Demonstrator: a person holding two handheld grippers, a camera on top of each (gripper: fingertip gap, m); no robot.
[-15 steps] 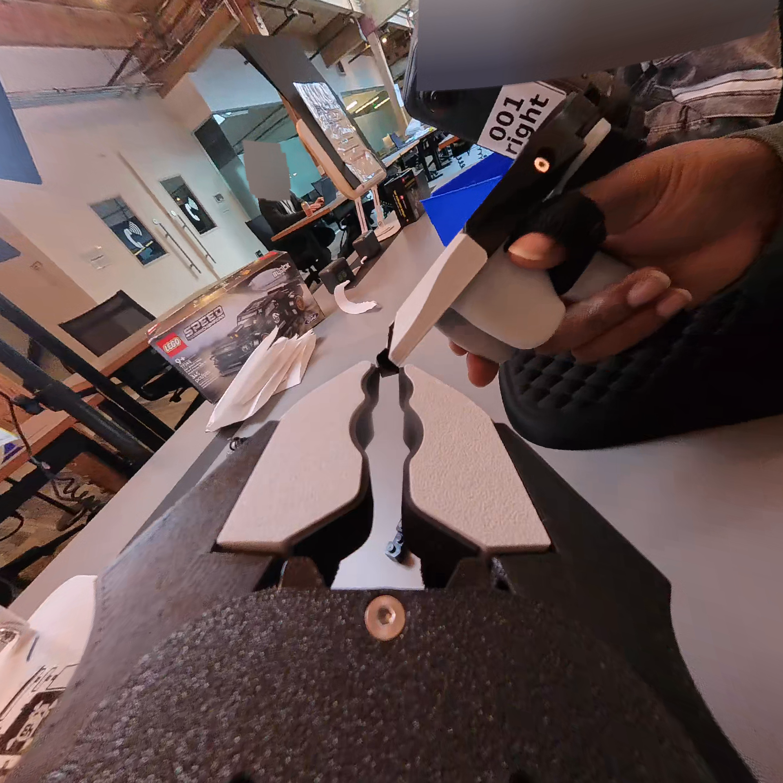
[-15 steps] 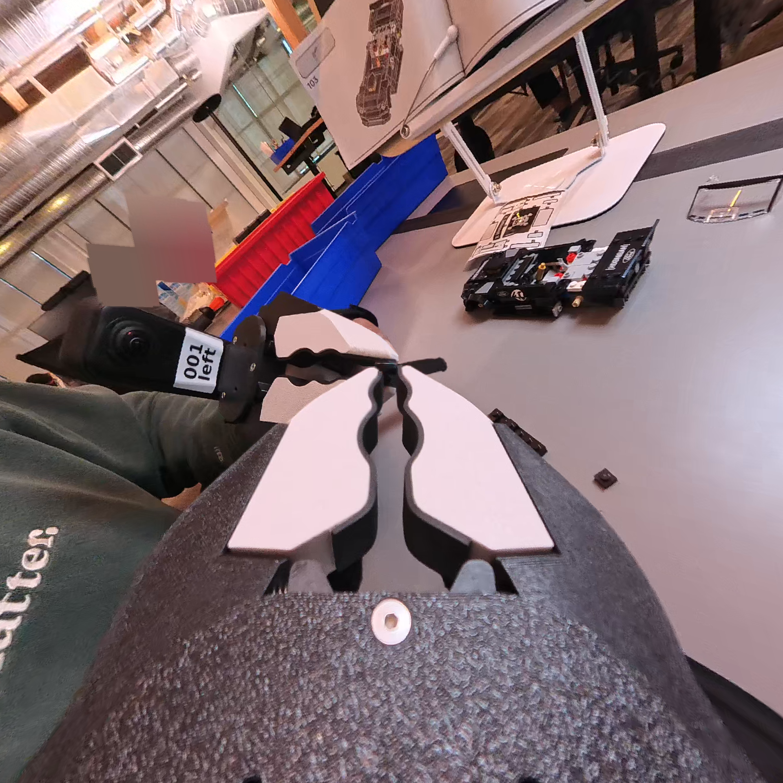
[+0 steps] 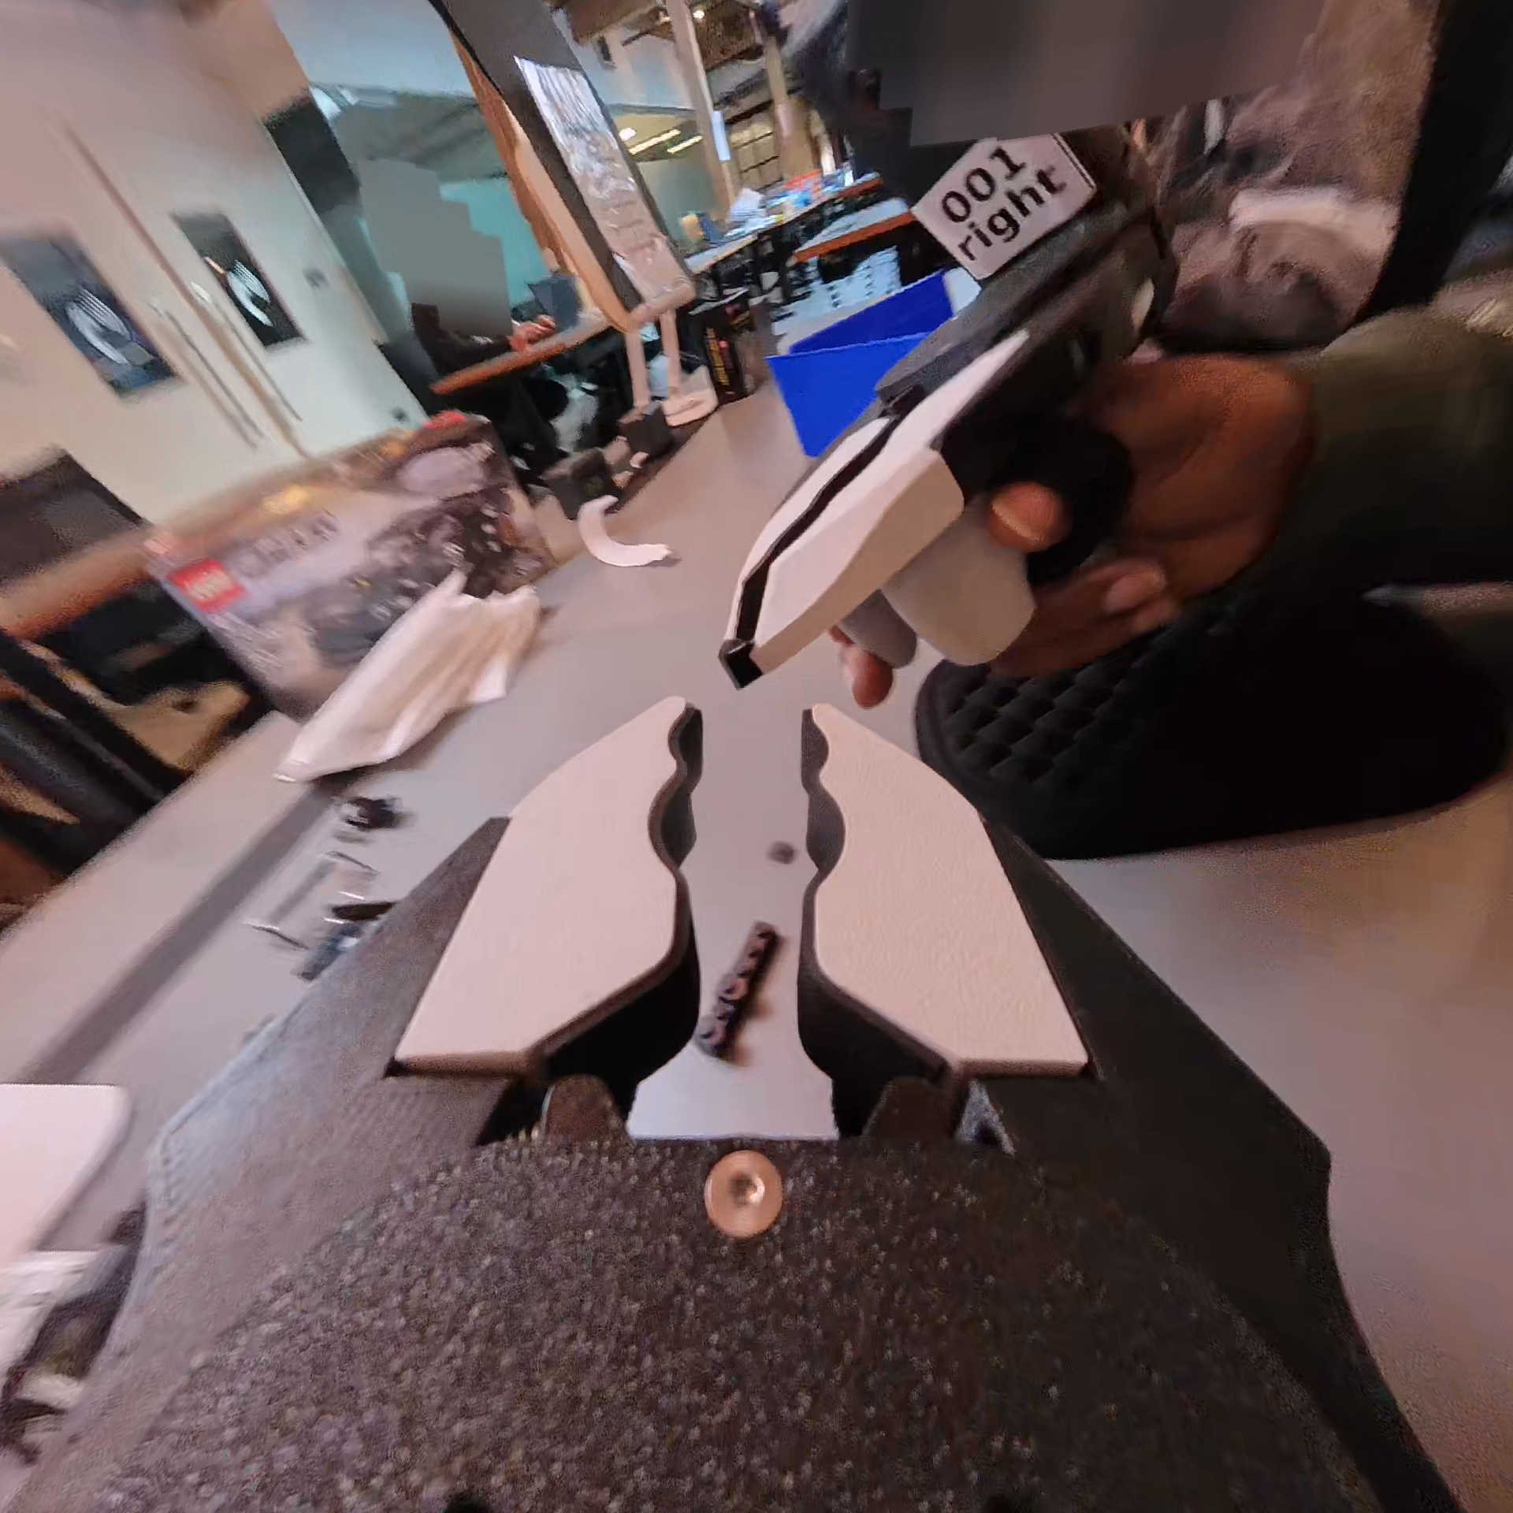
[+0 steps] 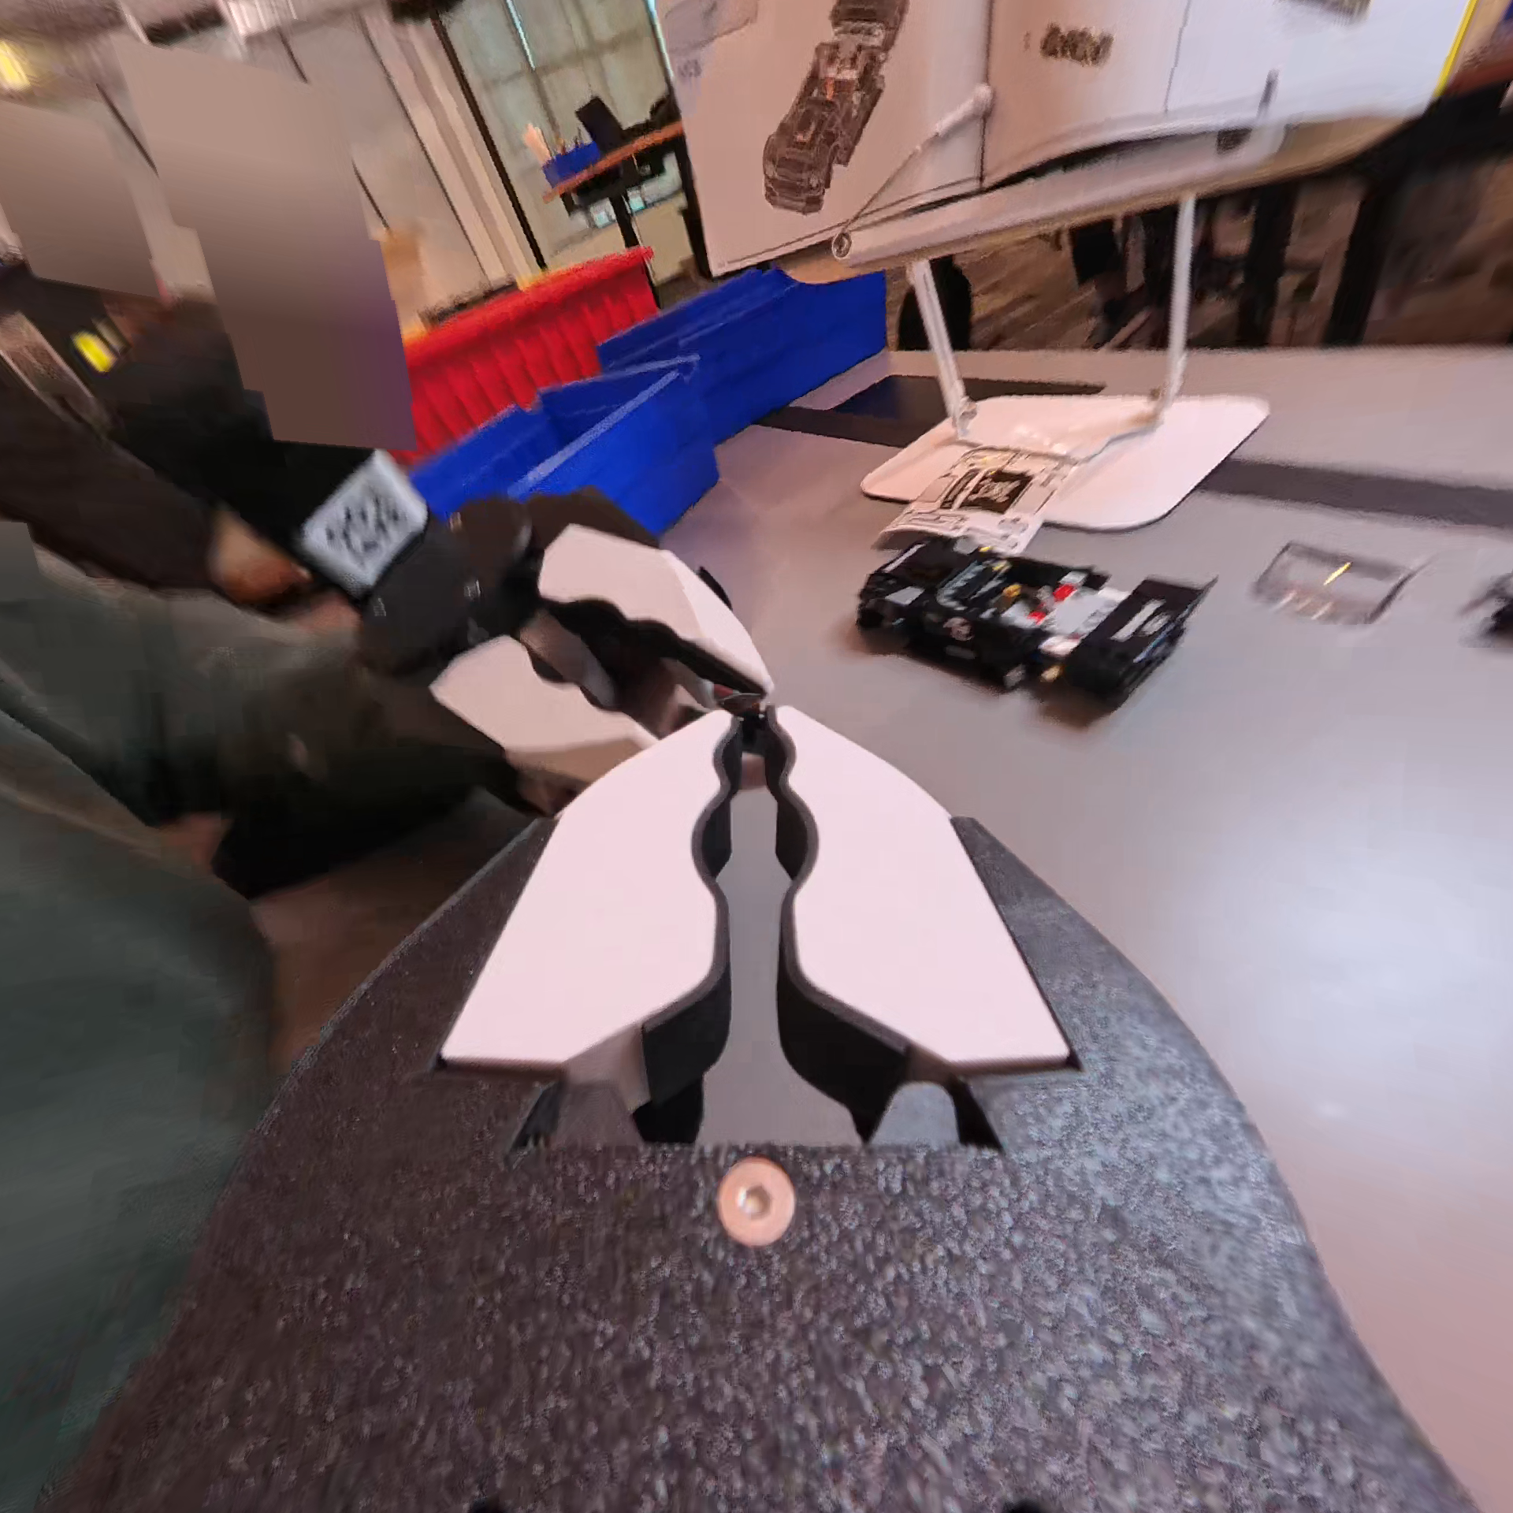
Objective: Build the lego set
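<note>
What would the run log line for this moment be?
left gripper: open, empty | right gripper: shut on small black piece | partly built car: on table, untouched

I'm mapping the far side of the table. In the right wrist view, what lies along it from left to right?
Red bin → blue bins → white stand base → partly built black lego car → clear curved piece.
</note>
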